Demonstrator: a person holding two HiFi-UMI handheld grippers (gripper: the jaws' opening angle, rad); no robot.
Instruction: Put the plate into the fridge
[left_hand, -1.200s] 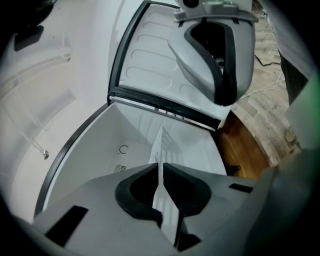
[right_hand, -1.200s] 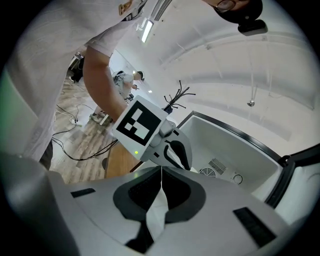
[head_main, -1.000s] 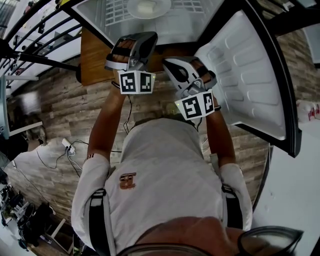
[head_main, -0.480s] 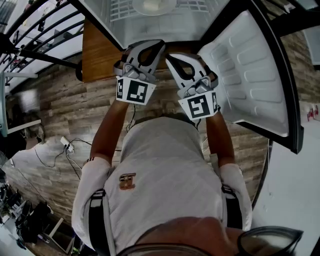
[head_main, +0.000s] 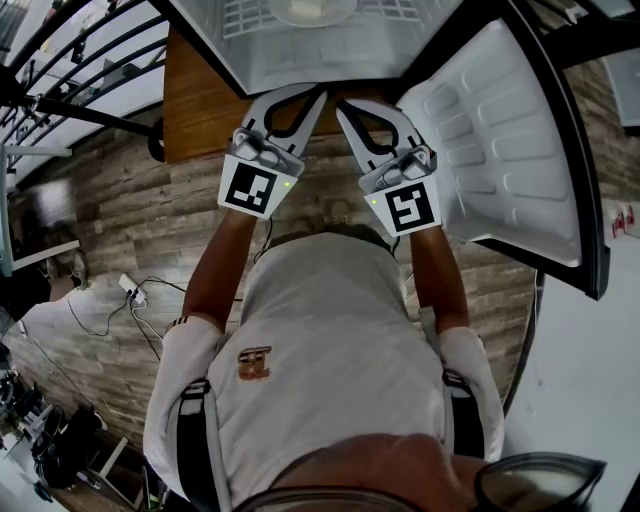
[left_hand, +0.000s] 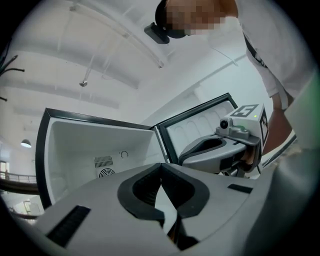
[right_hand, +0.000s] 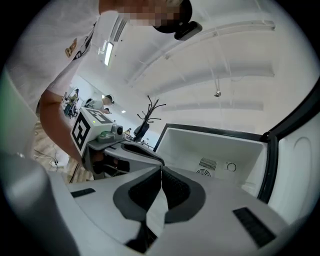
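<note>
The white plate (head_main: 312, 8) lies on the wire shelf inside the open fridge (head_main: 330, 55), cut off by the top edge of the head view. Both grippers are held in front of the fridge, outside it, tips close together. My left gripper (head_main: 318, 92) is shut with nothing between its jaws; its closed tips (left_hand: 161, 164) point up at the fridge's white interior (left_hand: 95, 145). My right gripper (head_main: 340, 103) is also shut and empty, its tips (right_hand: 161, 169) meeting below the fridge cavity (right_hand: 215, 145). The plate does not show in either gripper view.
The fridge door (head_main: 500, 150) stands wide open to the right. A brown wooden top (head_main: 195, 100) sits left of the fridge. Cables and a plug strip (head_main: 138, 292) lie on the plank floor at the left. A white surface (head_main: 590, 390) runs along the right edge.
Both grippers have drawn back from the fridge towards the person's body, and their tips have swung towards each other. The plate stays on the shelf.
</note>
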